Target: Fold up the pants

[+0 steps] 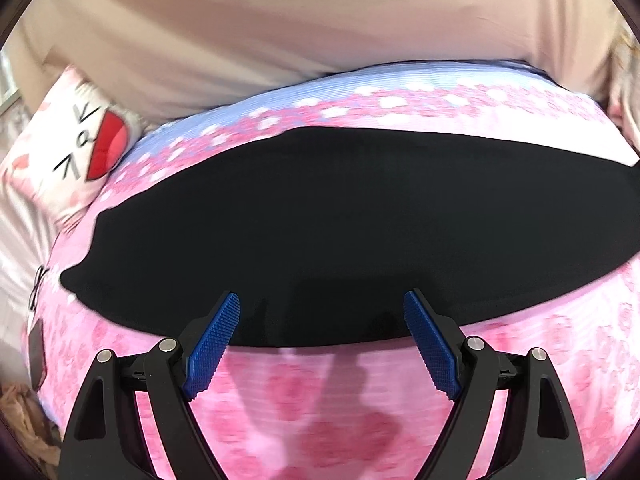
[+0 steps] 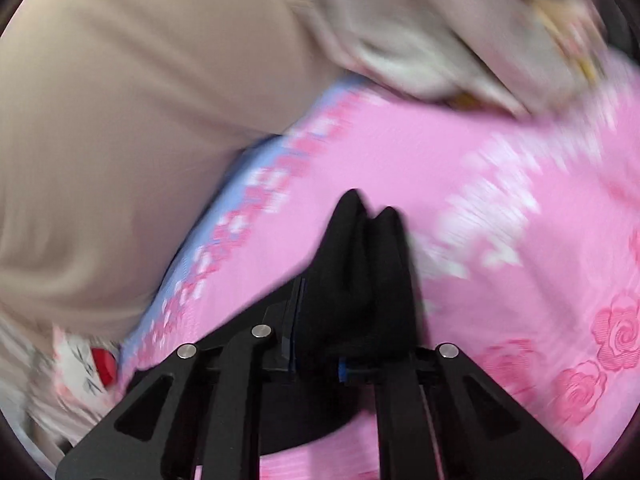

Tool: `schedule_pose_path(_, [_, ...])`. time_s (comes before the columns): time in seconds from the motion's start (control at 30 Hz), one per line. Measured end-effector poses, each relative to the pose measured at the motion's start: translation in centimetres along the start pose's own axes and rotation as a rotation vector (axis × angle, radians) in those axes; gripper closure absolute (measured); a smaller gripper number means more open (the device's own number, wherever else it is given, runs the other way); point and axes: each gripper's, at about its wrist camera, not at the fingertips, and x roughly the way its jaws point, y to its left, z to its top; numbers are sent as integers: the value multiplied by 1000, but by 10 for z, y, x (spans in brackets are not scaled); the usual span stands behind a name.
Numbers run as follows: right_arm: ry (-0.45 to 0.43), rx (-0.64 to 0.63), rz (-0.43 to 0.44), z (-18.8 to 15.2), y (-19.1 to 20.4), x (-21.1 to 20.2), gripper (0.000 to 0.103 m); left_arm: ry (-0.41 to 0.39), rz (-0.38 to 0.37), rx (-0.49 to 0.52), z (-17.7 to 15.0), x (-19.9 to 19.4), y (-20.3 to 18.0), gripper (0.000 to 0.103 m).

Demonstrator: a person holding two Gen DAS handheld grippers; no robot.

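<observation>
Black pants lie spread flat across a pink rose-patterned bed cover in the left wrist view. Above their near edge my left gripper stands open, its blue pads wide apart with nothing between them. In the right wrist view my right gripper is shut on a bunched fold of the black pants, which sticks up past the fingers and hides the fingertips. That view is blurred.
A beige padded headboard rises behind the bed. A white cat-face pillow with a red mouth lies at the far left. A pale blanket or cloth is heaped at the bed's upper right edge. Bare pink cover stretches to the right.
</observation>
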Motion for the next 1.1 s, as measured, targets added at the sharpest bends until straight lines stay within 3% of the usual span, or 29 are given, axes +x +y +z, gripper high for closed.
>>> schedule_pose_path(0.1, [35,-161,81,-4,77,1,91,10,15,-51,-3,6,26,21])
schedule_pose_path(0.23, [139,-326,196,-37,175,25,91,11,14,-108,-7,10,55,21])
schedule_pose_path(0.37, [258,-454,287,-97,261,62,91,-8,13,-141,-12,8,85,21])
schedule_pose_path(0.5, [361,-539,324,-159,313,108,91,-14,20,-161,-17,8,115,21])
schedule_pose_path(0.67, [433,-662,252,-228,347,152,91,-12,17,-191,-22,14,151,21])
schedule_pose_path(0.77, [421,-738,204,-253,356,153,82,-10,14,-204,-23,20,164,21])
schedule_pose_path(0.8, [417,-751,209,-255,359,147,77,-8,8,-208,-24,22,168,21])
schedule_pose_path(0.87, [423,-746,242,-253,359,134,49,-7,3,-212,-25,25,172,21])
schedule_pose_path(0.93, [394,-733,286,-250,358,110,34,-7,-4,-217,-27,27,174,21])
schedule_pose_path(1.0, [375,-701,323,-242,352,93,33,-5,-16,-225,-28,30,177,21])
schedule_pose_path(1.03, [362,-671,334,-236,346,84,41,-4,-20,-228,-28,31,179,21])
schedule_pose_path(1.07, [352,-660,317,-233,345,83,54,-3,-24,-229,-29,33,180,21])
schedule_pose_path(1.1, [339,-652,288,-229,342,83,56,-2,-29,-230,-29,34,181,21])
